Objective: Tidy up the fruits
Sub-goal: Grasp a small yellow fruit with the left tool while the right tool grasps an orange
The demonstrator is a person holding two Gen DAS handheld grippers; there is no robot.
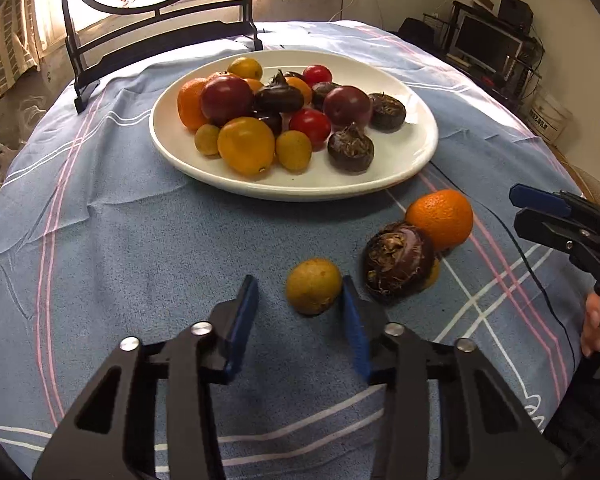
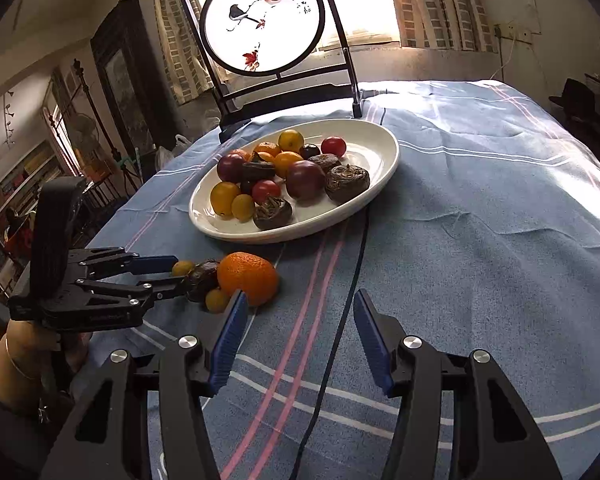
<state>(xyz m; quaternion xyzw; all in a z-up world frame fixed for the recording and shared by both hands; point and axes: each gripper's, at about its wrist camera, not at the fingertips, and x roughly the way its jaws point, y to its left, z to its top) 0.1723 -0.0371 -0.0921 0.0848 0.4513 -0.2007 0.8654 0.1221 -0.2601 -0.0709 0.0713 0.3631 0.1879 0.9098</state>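
Left wrist view: the left gripper [image 1: 300, 300] stands with jaws spread wide and empty, low over the blue checked tablecloth [image 1: 120, 260]. A small yellow-brown fruit [image 1: 314, 286] lies between the fingertips, close against the right-side pad. Just beyond it sits a dark water chestnut [image 1: 398, 262], touching an orange [image 1: 440, 220]; a further small yellow fruit [image 1: 434, 274] shows only as a sliver behind the chestnut. The white plate [image 1: 400, 168] farther back already carries the bulk of the fruit: oranges, red tomatoes, dark plums, chestnuts. The right gripper [image 1: 518, 206] enters at the frame's right edge, its fingers apparently a little apart.

Right wrist view: the right gripper [image 2: 298, 312] is open and holds nothing, hovering over bare cloth with the orange [image 2: 248, 278] just off its left pad. The left gripper [image 2: 176, 276] reaches in from the left; its tips straddle the small fruit [image 2: 183, 267], though the chestnut [image 2: 202, 280] crowds the view and contact cannot be confirmed. The plate [image 2: 380, 148] lies beyond, in front of a painted round screen [image 2: 262, 20].

Assessment: the step in hand is collecting the last strays off the cloth, four remaining. The next move calls for closing the left jaws squarely on the small fruit without nudging the chestnut, then lifting clear and carrying it to a free spot on the plate.
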